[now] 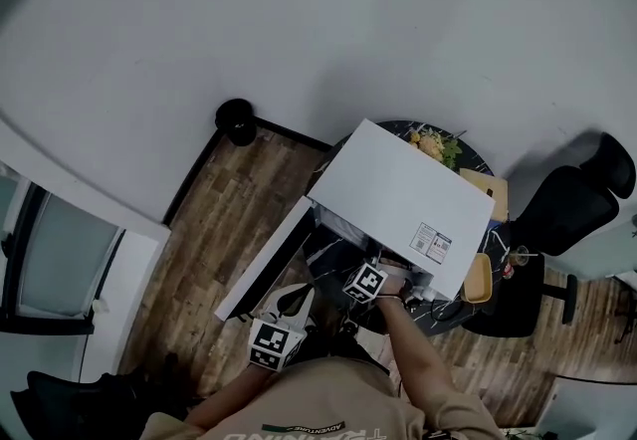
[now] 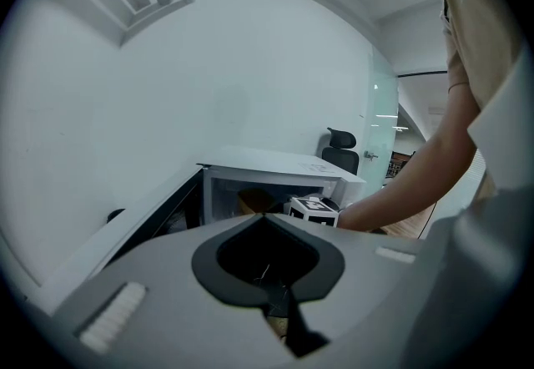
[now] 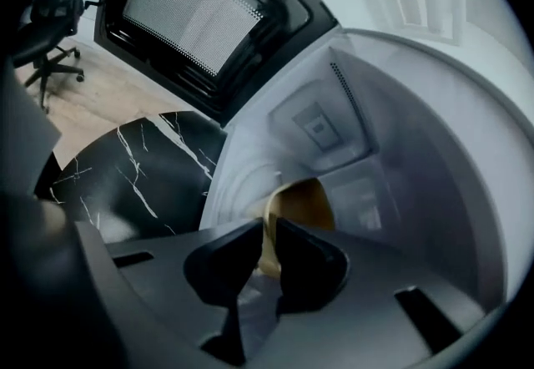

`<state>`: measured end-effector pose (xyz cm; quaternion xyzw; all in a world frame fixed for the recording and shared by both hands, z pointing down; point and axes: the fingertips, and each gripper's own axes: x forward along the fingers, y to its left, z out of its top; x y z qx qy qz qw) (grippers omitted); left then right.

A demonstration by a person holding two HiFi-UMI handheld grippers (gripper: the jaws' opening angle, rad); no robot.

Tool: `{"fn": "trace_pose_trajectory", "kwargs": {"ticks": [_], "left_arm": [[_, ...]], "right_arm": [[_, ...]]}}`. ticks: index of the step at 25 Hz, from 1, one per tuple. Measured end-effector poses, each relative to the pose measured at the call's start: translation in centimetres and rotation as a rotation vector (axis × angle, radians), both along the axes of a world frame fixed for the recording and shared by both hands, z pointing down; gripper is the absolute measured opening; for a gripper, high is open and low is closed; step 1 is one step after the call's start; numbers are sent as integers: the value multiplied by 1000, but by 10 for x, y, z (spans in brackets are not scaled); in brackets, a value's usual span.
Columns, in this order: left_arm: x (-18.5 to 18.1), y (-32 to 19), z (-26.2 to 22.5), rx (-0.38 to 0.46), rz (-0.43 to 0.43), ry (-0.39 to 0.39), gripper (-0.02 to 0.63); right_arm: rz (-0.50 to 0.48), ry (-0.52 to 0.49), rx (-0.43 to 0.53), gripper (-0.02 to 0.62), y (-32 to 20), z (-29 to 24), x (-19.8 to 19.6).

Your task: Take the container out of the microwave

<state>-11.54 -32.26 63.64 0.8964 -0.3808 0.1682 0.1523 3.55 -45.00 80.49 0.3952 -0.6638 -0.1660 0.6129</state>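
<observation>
Now the right gripper (image 3: 265, 229) is clamping the container (image 3: 307, 200) inside the microwave (image 1: 398, 191); at its 7 o'clock, the left gripper (image 2: 265, 219) is hovering, jaws together.

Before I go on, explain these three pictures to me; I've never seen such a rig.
No robot here: a person holds a two-jaw gripper in each hand. The head view looks down from their head on a white microwave, door open, on a round black marble table. Each other picture comes from a camera on one gripper. The left gripper hangs outside, shut and empty. The right gripper reaches inside the microwave, shut on the rim of a rounded tan container.
</observation>
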Motion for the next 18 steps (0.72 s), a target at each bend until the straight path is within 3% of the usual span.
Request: {"fn": "trace_pose_trajectory", "kwargs": {"ticks": [6, 13, 18], "left_arm": [[-7, -8, 3, -7, -20, 5, 6], [-14, -12, -3, -2, -61, 5, 6], [-15, -8, 4, -10, -72, 9, 6]], "right_arm": [[23, 78, -53, 80, -6, 13, 5], [-15, 137, -98, 77, -16, 19, 7], [-71, 112, -102, 15, -2, 13, -7]]}}
